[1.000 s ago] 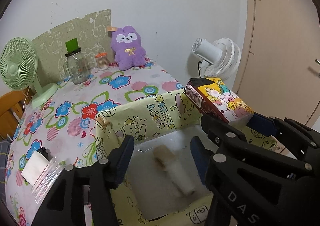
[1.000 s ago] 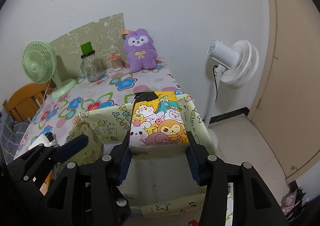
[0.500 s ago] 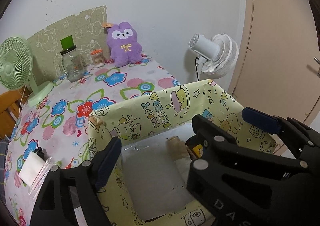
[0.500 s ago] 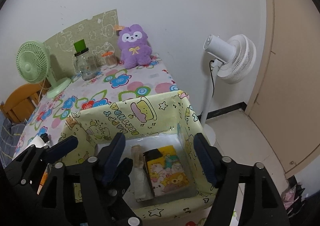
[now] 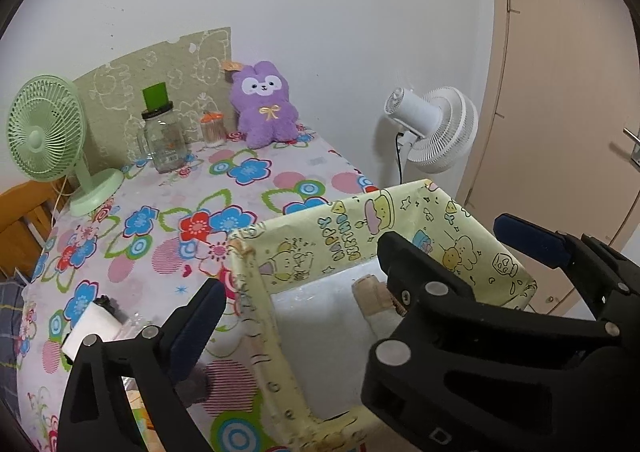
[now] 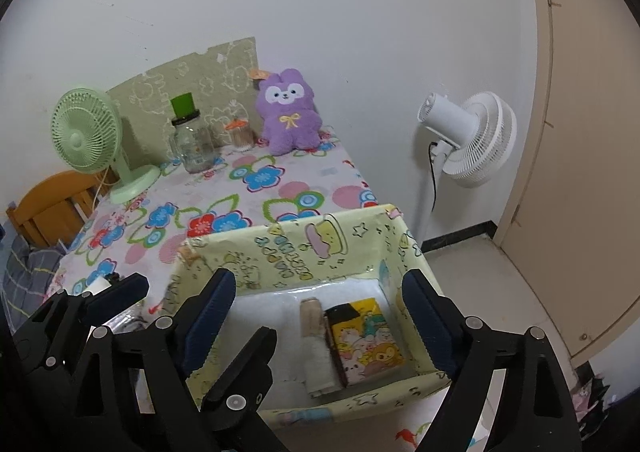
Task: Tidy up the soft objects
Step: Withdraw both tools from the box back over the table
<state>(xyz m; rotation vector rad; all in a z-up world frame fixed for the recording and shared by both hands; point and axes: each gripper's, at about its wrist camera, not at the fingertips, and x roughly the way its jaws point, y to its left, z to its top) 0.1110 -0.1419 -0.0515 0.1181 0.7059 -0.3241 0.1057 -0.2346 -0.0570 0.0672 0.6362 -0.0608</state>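
Right wrist view: my right tongs are spreading wide with nothing between them above the yellow box, where the cartoon packet lies flat beside a pale roll, and my left tongs are likewise opening, empty, over the box's near wall.
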